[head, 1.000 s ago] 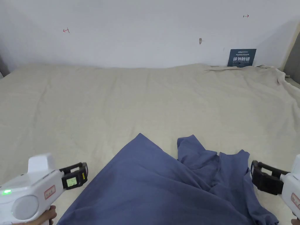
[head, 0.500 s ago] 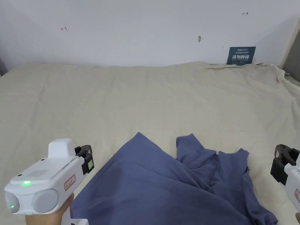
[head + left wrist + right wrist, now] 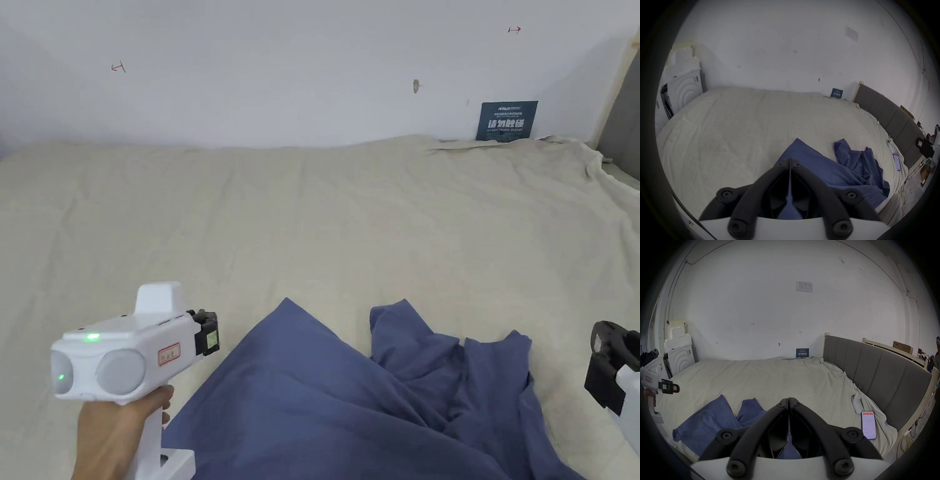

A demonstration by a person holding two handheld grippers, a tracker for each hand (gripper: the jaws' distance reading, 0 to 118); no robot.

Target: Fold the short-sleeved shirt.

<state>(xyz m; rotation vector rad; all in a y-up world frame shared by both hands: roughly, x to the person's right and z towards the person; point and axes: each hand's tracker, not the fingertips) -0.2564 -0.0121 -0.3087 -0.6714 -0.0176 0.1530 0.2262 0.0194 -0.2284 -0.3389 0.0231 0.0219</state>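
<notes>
Bedroom-style setup, prob. a test/recording room: big bed [image 3: 769, 382] w/ rumpled beige sheet [image 3: 350, 212], grey padded headboard [image 3: 880, 369], bare white wall [image 3: 300, 62] w/ small pen marks, foam packing blocks [image 3: 677, 335], loose cables [image 3: 904, 444] on floor.

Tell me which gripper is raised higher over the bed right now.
The left gripper, on the shirt's left side. It is held up above the sheet, jaws closed; the right gripper sits lower at the frame's right edge.
</notes>
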